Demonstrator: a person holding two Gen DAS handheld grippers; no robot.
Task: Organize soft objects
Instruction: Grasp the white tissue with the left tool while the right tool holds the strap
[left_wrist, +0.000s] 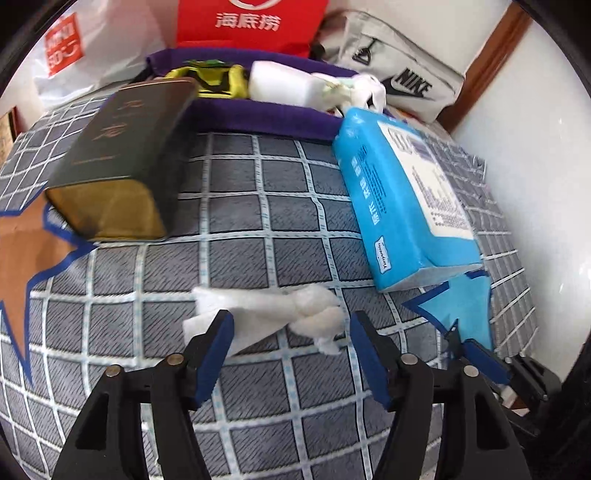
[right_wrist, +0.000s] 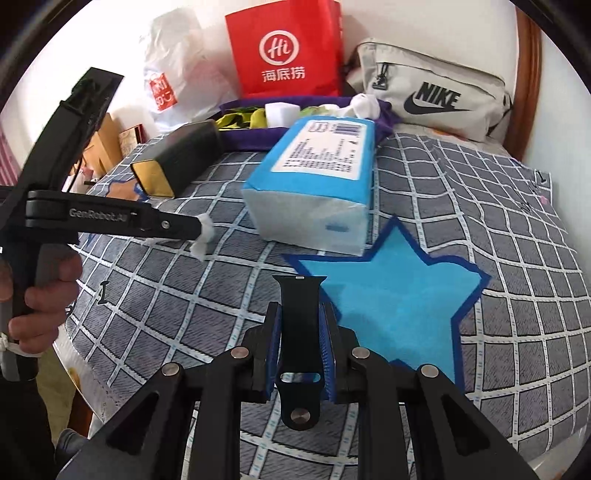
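Tissue (left_wrist: 273, 314) lay crumpled on the checked cloth (left_wrist: 258, 184) between my left gripper's (left_wrist: 291, 325) spread jaws; my right gripper (right_wrist: 299, 328) pinched a black strap (right_wrist: 299, 332).

The red paper bag (left_wrist: 251, 22) is cut off by the top edge in the left wrist view, its logo only half shown. The orange paper star (left_wrist: 18, 251) runs off the left edge there. The light blue paper star (left_wrist: 467, 306) is partly covered by the blue tissue pack (left_wrist: 402, 206) and by the right gripper (left_wrist: 480, 358). Small print on the pack's white label (right_wrist: 325, 147) is too fine to read. The contents of the far purple fabric tray (right_wrist: 258, 136) are jumbled and unclear.
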